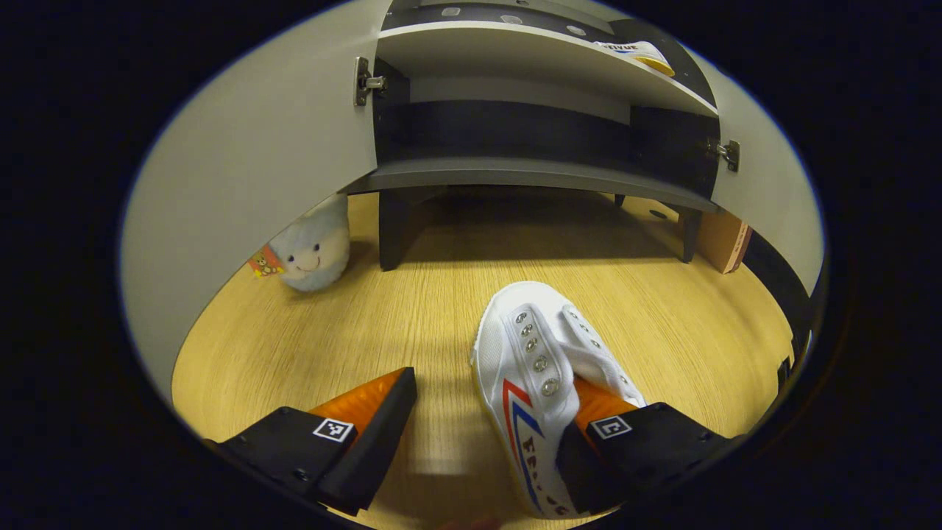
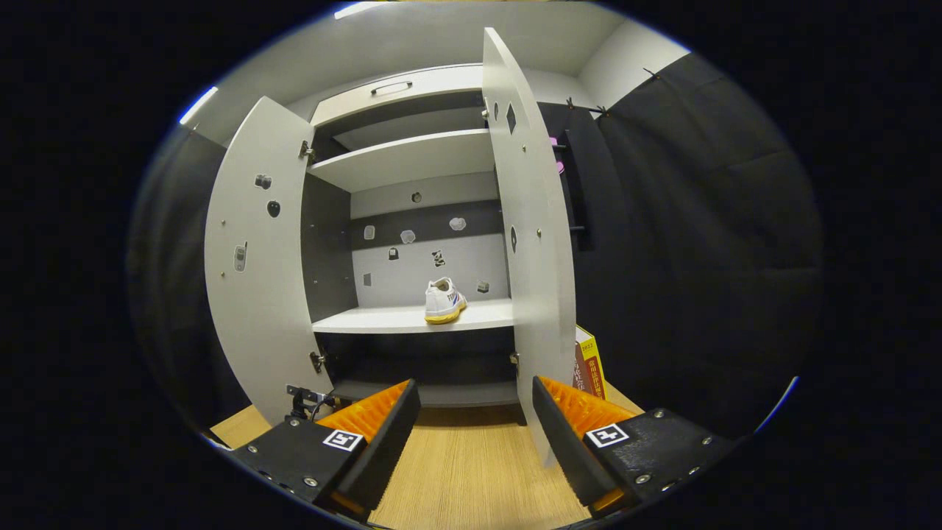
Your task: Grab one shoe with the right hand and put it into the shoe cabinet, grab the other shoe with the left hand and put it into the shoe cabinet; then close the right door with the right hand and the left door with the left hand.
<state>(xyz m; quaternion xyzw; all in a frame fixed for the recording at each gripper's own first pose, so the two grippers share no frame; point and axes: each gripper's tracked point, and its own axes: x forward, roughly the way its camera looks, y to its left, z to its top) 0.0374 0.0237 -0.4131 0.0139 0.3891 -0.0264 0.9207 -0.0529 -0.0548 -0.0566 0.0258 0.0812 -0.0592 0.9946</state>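
A white shoe (image 1: 541,368) with red and blue stripes lies on the wooden floor (image 1: 412,309) in front of the cabinet, toe toward it. My left gripper (image 1: 482,416) is open wide at the shoe's heel end: one finger sits in the shoe's opening, the other stands well off on the floor. The second white shoe (image 2: 444,300) stands on the cabinet's middle shelf (image 2: 383,319), seen also as the shoe (image 1: 640,55) in the left gripper view. My right gripper (image 2: 475,419) hangs open and empty, back from the cabinet and facing it.
Both cabinet doors stand open: the left door (image 2: 257,265) and the right door (image 2: 530,243), whose edge points toward my right gripper. A pale plush toy (image 1: 313,250) sits under the left door. A book (image 2: 589,364) leans by the cabinet's right leg.
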